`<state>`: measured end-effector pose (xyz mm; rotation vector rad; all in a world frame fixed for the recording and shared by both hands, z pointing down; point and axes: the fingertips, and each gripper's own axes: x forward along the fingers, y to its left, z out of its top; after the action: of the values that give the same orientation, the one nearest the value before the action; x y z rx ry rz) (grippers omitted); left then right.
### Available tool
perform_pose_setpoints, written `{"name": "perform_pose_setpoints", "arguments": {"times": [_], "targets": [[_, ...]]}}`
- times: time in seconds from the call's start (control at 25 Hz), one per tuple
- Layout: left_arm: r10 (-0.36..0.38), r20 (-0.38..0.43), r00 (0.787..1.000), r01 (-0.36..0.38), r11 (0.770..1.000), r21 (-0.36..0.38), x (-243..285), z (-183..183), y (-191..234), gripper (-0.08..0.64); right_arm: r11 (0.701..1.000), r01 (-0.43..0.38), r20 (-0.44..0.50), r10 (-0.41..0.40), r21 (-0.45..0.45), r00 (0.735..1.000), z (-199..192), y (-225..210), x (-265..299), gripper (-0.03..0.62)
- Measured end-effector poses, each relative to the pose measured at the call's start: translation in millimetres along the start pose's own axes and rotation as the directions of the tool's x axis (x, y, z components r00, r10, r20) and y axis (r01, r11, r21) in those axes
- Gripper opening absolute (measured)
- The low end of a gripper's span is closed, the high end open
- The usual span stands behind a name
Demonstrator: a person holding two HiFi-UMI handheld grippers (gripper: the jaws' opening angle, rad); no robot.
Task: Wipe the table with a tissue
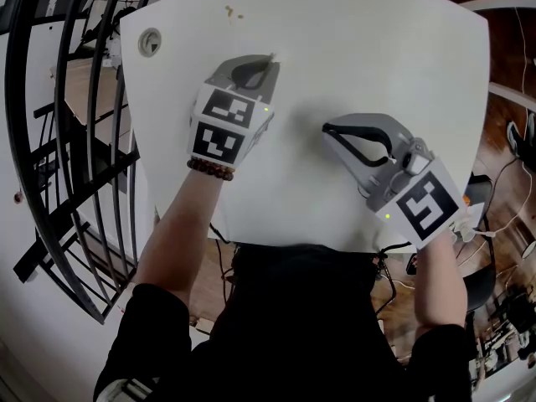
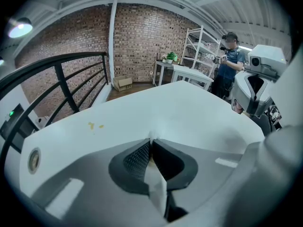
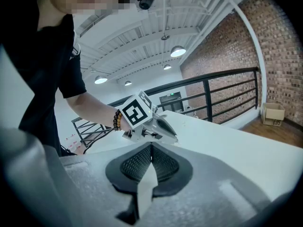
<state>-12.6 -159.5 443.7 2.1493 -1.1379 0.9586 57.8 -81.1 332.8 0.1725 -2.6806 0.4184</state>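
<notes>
Two grippers work over one white tabletop [image 1: 360, 48]. The left gripper [image 1: 270, 60] is clenched, its jaws pressed together on a small white tuft of tissue [image 2: 152, 135] that pokes out at the very tips and touches the surface. The right gripper [image 1: 327, 129] sits a little apart to the right with its jaws closed on nothing, its tips low over the tabletop.

Two small yellow crumbs [image 2: 95, 125] lie side by side towards the far edge, well away from the tissue. One round cable grommet [image 1: 150, 42] is set near the far left corner.

Around the table are a red brick wall [image 2: 142, 37], a black metal railing [image 2: 57, 62], a white shelf rack [image 2: 199, 51], one cardboard box [image 2: 124, 83] on the wooden floor [image 1: 511, 65], and one person [image 2: 230, 63] standing in the background.
</notes>
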Motion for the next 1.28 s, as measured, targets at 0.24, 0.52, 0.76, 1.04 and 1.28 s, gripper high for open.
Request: {"name": "perform_pose_setpoints", "arguments": {"times": [0.24, 0.52, 0.76, 1.04, 1.28], "targets": [[-0.037, 0.001, 0.999, 0.037, 0.999, -0.029, 1, 3, -5, 0.032, 1.0, -0.001, 0.006, 0.001, 0.002, 1.0, 2, 0, 0, -0.008], [-0.074, -0.002, 0.997, 0.074, 0.997, -0.036, 3, 6, -10, 0.032, 1.0, 0.004, 0.003, -0.004, -0.003, 1.0, 3, -2, -2, -0.008], [-0.113, -0.001, 0.994, 0.113, 0.993, -0.04, 1, 6, -14, 0.032, 1.0, 0.005, 0.006, -0.005, 0.0, 1.0, 6, -1, -1, -0.008], [-0.106, 0.026, 0.994, 0.107, 0.992, -0.069, -3, 12, -7, 0.032, 1.0, 0.01, 0.01, -0.01, -0.002, 1.0, 7, -2, -3, -0.008], [-0.067, 0.032, 0.997, 0.069, 0.995, -0.068, -9, 15, 7, 0.032, 1.0, 0.009, 0.009, -0.009, -0.002, 1.0, 7, -1, -2, -0.008]]}}
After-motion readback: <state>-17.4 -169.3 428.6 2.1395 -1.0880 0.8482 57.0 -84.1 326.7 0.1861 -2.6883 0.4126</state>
